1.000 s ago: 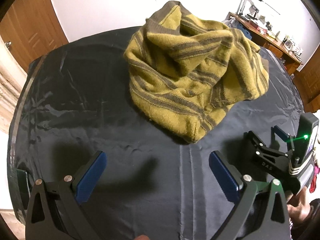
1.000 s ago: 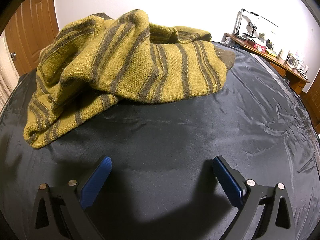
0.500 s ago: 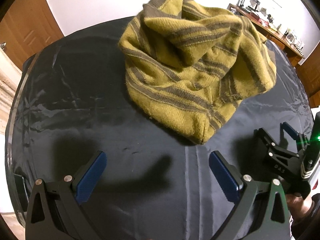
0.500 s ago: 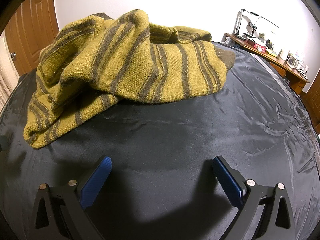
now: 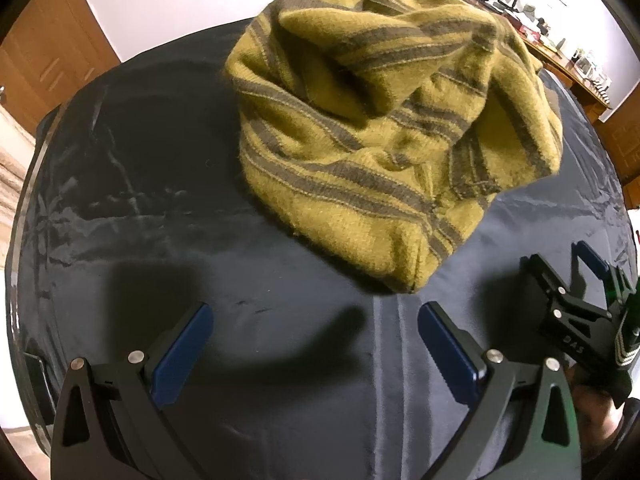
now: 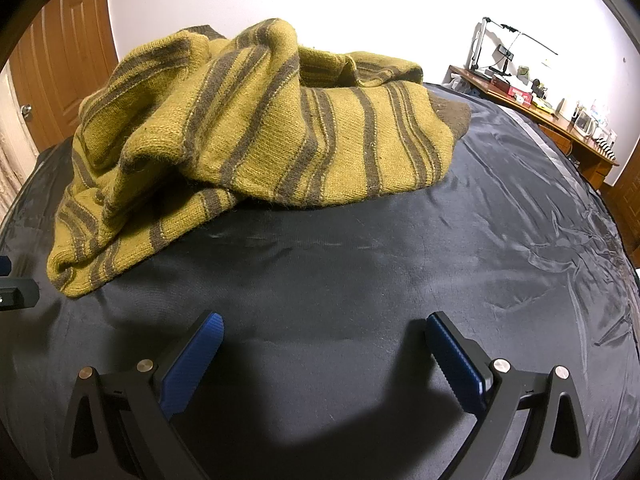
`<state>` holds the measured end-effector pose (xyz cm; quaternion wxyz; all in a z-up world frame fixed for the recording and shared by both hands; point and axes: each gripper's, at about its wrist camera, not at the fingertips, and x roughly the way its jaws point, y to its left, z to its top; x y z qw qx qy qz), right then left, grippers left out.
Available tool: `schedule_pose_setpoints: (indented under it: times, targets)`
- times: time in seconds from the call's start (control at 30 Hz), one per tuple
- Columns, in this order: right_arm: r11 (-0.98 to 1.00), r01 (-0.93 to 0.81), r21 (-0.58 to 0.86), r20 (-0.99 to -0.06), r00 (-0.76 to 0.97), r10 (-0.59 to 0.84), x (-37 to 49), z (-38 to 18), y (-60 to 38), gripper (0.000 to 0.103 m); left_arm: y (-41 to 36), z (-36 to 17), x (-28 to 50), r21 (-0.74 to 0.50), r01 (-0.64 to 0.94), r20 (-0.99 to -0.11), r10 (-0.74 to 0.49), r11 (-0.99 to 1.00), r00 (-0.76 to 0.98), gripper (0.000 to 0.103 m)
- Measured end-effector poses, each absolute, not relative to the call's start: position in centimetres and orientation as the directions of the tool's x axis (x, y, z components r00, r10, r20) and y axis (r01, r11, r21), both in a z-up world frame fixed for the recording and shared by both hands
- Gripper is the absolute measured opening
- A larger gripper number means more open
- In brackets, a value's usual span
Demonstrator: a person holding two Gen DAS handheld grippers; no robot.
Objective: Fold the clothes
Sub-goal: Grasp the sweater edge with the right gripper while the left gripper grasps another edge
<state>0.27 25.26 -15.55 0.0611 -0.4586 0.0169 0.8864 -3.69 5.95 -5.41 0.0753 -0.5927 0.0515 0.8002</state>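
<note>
left gripper (image 5: 314,344) has advanced toward the sweater (image 5: 372,128) since a second ago; right gripper (image 6: 324,354) unmoved. both spread wide, holding nothing. sweater: fuzzy olive knit, brown stripes, crumpled heap on glossy, wrinkled dark sheet (image 6: 500,220).

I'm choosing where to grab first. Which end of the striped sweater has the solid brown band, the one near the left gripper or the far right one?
The far right end of the sweater, toward the desk: it ends in plain brown ribbing, while the near-left end is striped to its edge.

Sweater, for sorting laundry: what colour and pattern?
The sweater is mustard yellow with grey-brown stripes, clearest in the right wrist view.
</note>
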Motion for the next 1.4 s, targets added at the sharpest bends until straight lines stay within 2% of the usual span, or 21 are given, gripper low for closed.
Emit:
schedule_pose_setpoints:
  times: [0.27, 0.4, 0.67, 0.83, 0.93, 1.0, 1.4]
  targets:
    - [-0.989, -0.144, 0.027, -0.843, -0.535, 0.055, -0.5, -13.8, 25.7, 0.102, 4.0, -5.6, -3.4, -0.078, -0.122, -0.957, 0.109, -0.989, -0.269, 0.102]
    - [-0.993, -0.117, 0.023, -0.810, -0.585, 0.050, -1.4, -11.5, 25.2, 0.102, 2.4, -5.9, -3.7, -0.080, -0.106, -0.958, 0.106, -0.991, -0.268, 0.102]
    - [-0.998, 0.026, 0.063, -0.715, -0.696, -0.064, -3.2, -5.6, 22.8, 0.102, 0.2, -5.9, -2.9, -0.089, -0.063, -0.958, 0.103, -0.994, -0.269, 0.102]
    - [-0.984, 0.179, -0.004, -0.688, -0.715, -0.127, -5.3, -4.2, 19.9, 0.102, -1.0, -5.8, -2.1, -0.097, -0.048, -0.957, 0.107, -0.994, -0.268, 0.102]
    - [-0.956, 0.278, -0.098, -0.684, -0.716, -0.138, -6.1, -4.2, 18.5, 0.102, -1.6, -5.8, -1.6, -0.099, -0.043, -0.958, 0.107, -0.994, -0.266, 0.102]
    - [-0.929, 0.337, -0.154, -0.695, -0.705, -0.141, -7.3, -4.5, 17.7, 0.102, -2.1, -5.9, -1.3, -0.101, -0.039, -0.958, 0.108, -0.994, -0.265, 0.102]
    - [-0.782, 0.563, -0.266, -0.767, -0.615, -0.182, -13.4, -6.3, 14.6, 0.102, -5.5, -6.0, 1.0, -0.095, -0.012, -0.963, 0.095, -0.995, -0.251, 0.102]
